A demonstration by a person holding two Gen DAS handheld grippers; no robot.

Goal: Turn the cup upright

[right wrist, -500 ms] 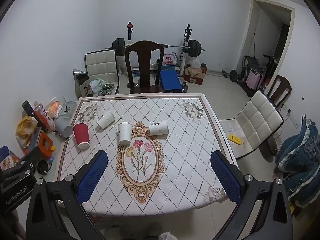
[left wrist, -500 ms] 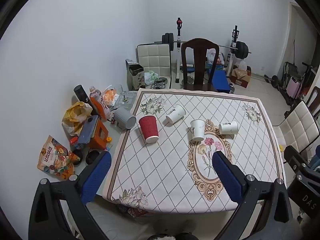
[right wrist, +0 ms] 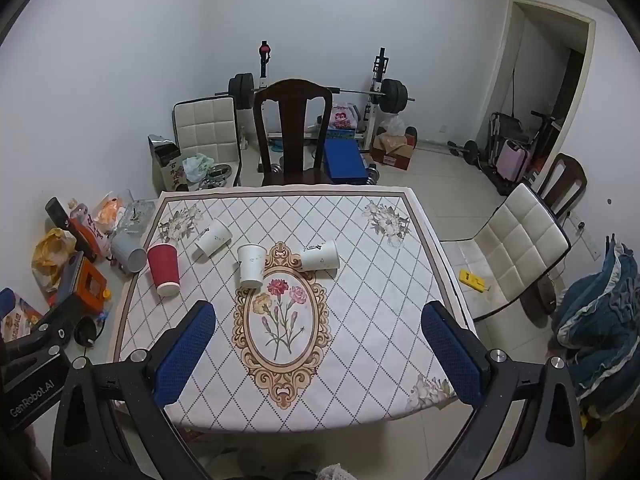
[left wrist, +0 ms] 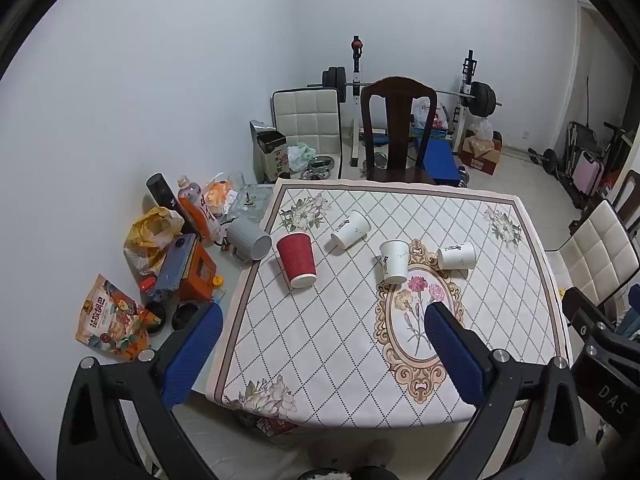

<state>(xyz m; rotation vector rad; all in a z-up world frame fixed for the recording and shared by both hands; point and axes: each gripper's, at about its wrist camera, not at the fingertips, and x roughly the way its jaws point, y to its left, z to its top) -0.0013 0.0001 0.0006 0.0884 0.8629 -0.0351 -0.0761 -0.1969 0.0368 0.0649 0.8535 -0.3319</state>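
Observation:
Several paper cups lie on their sides on the table's patterned cloth (left wrist: 344, 320). A red ribbed cup (left wrist: 297, 259) lies at the left, mouth toward me. Three white cups lie to its right: one (left wrist: 350, 229) farther back, one (left wrist: 394, 261) in the middle, one (left wrist: 457, 256) at the right. They also show in the right wrist view: the red cup (right wrist: 163, 264) and white cups (right wrist: 213, 237), (right wrist: 251, 265), (right wrist: 320, 255). My left gripper (left wrist: 320, 356) and right gripper (right wrist: 316, 356) are both open and empty, held high above the near table edge.
A grey mug (left wrist: 249, 237) lies on a side surface left of the table among bottles, bags and a snack packet (left wrist: 112, 324). A dark wooden chair (left wrist: 396, 128) stands behind the table. White padded chair (right wrist: 516, 248) stands at the right. Weights stand at the back wall.

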